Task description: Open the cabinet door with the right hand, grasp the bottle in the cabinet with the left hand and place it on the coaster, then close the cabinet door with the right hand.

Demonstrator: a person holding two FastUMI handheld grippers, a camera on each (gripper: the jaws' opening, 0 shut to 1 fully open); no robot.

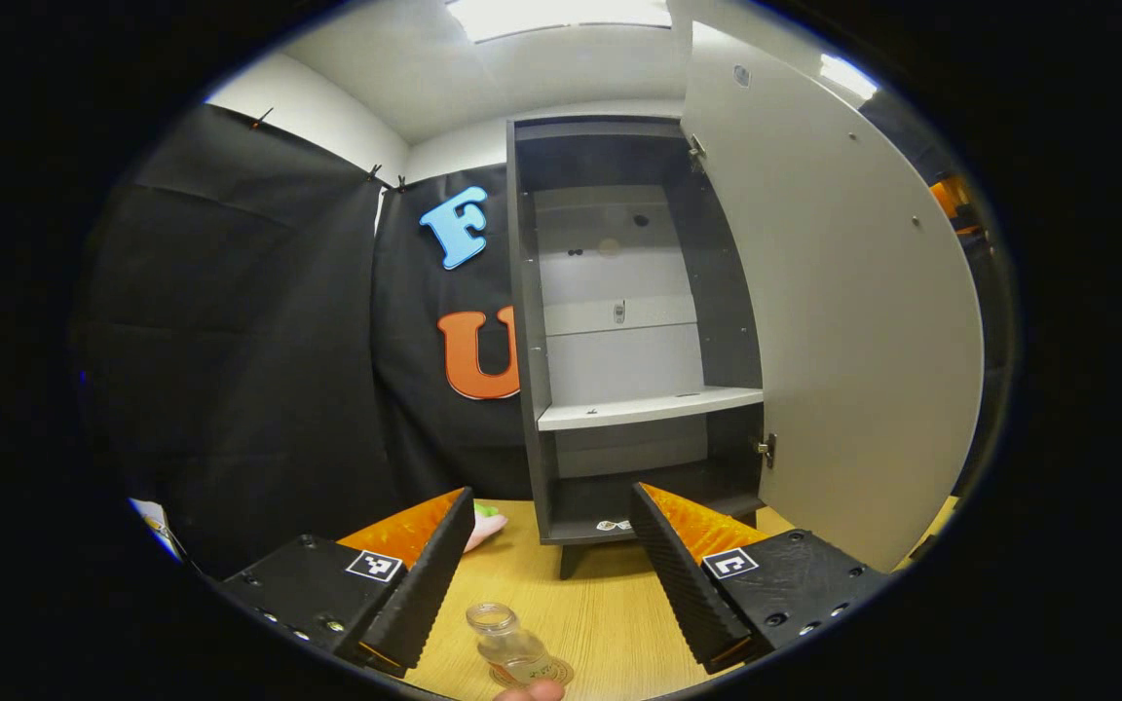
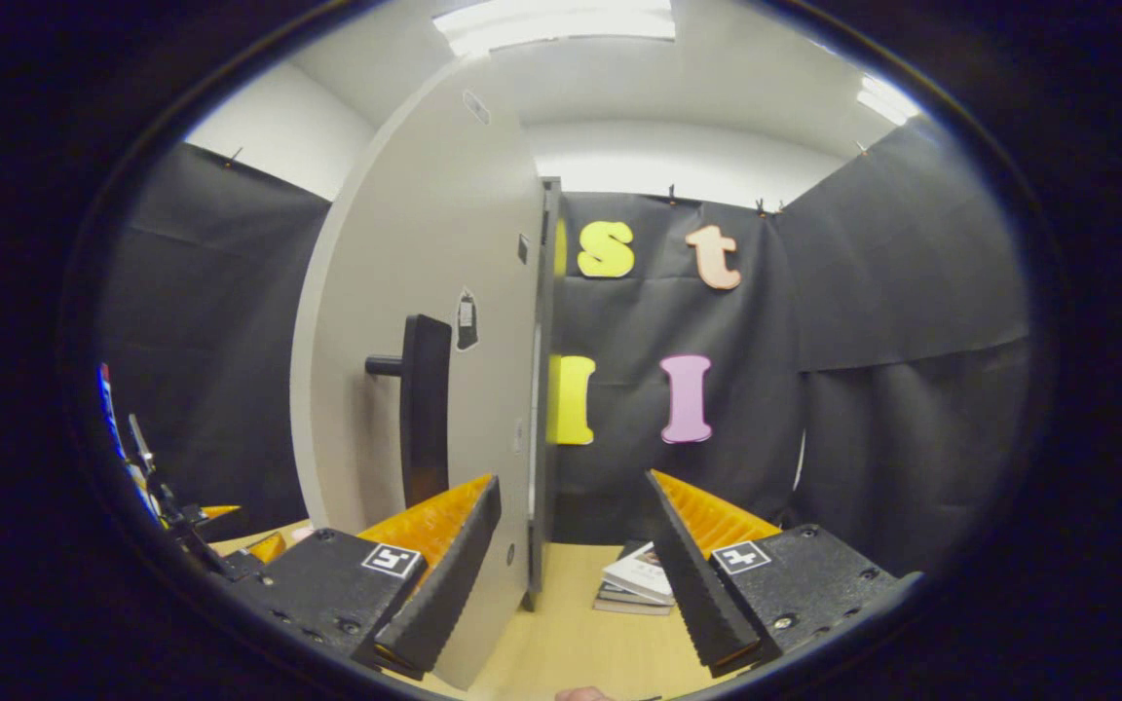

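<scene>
**Bottle on the coaster, door waiting to be shut**

Taking the cabinet (image 1: 634,331) as the landmark and going left to right in the left gripper view: the left gripper (image 1: 551,574) is hanging in front of the cabinet's foot, its jaws standing wide apart and gripping nothing. Between its fingers and nearer the camera than the cabinet, the bottle (image 1: 510,645) is standing on the coaster (image 1: 561,672) on the wooden table (image 1: 610,604). The bottle is standing upright, its long axis roughly vertical and its open mouth pointing up. The cabinet's shelves are showing bare inside, and to the right of the cabinet body the door (image 1: 834,321) is swung fully outward on its hinges.

In the right gripper view, the door's outer face is showing its handle (image 2: 423,409) left of the cabinet's edge, and the right gripper (image 2: 576,574) is hovering just short of the door's edge, jaws spread and holding nothing. A stack of books (image 2: 641,582) is lying on the table to the right of the cabinet.

Judging by this, opening, grasping and placing appear done; closing the door with the right hand is what is left.
</scene>
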